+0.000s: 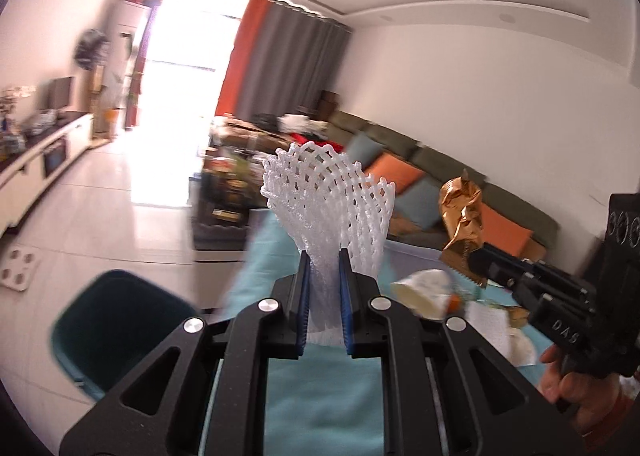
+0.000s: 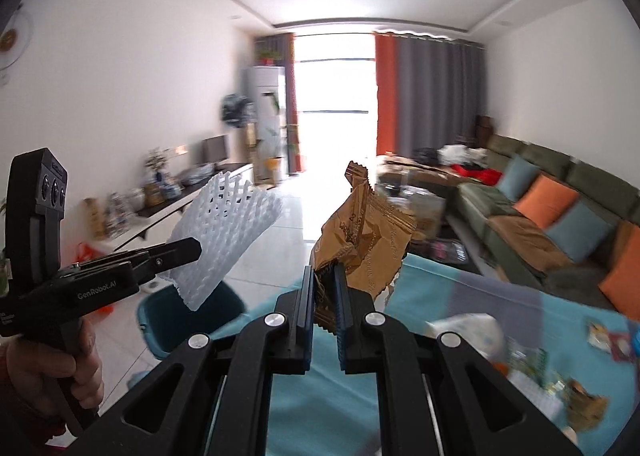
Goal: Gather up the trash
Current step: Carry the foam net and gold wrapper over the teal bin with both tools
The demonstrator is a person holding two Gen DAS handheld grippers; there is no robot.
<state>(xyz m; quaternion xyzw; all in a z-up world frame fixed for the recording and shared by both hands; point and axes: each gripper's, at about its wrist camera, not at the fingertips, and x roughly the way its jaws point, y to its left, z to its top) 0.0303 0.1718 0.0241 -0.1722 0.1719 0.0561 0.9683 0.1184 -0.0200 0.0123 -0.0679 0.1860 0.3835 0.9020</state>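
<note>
Above a counter (image 2: 432,296) draped in teal cloth, the left gripper (image 1: 324,268) clamps white foam netting (image 1: 328,191) and the right gripper (image 2: 324,288) pinches a gold wrapper (image 2: 364,232). A green sofa (image 2: 560,191) lines the right wall; a teal bin (image 1: 116,328) stands on the tiled floor (image 1: 100,207).

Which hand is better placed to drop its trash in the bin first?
Left, probably. The left gripper holds the foam net close beside the bin; the right gripper, with the wrapper, is farther.
</note>
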